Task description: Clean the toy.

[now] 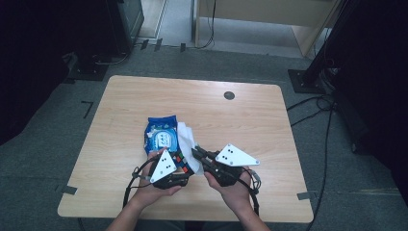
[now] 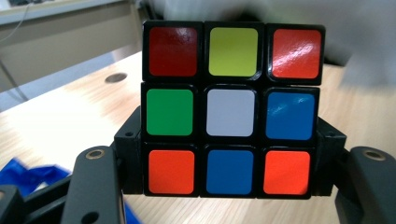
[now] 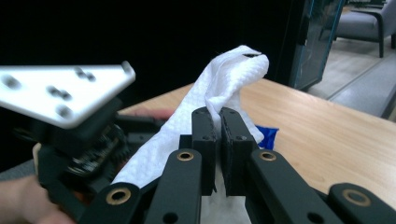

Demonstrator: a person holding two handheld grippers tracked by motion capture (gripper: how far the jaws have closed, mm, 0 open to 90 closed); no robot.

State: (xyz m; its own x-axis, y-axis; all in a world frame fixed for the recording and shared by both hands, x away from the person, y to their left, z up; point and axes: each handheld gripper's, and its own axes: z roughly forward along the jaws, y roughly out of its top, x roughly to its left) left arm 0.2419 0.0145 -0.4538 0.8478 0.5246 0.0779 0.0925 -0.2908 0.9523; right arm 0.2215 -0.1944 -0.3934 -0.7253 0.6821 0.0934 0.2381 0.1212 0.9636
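The wooden table (image 1: 250, 120) has most of its top bare: the far half and the whole right side lie open, and a small round grommet (image 1: 229, 95) sits near the far edge, well apart from the work. Everything in use is gathered at the near edge, close to the person, whose forearms come in over that edge. A blue wet-wipe pack (image 1: 161, 134) lies flat just left of the table's centre, just beyond the hands. The left gripper (image 1: 175, 161) is clamped on a Rubik's cube (image 2: 231, 109), its two black jaws pressing the cube's left and right sides at the lower rows; the face toward the left gripper view's camera has a white centre square, and the cube is lifted clear of the tabletop. The right gripper (image 3: 218, 135) has its jaws pinched tight on a white wipe (image 3: 219, 88), which rises above the jaw tips and hangs down below them. In the high view the wipe (image 1: 188, 144) stands between the two grippers, just beside the cube and next to the pack's right edge; whether it touches the cube cannot be told.
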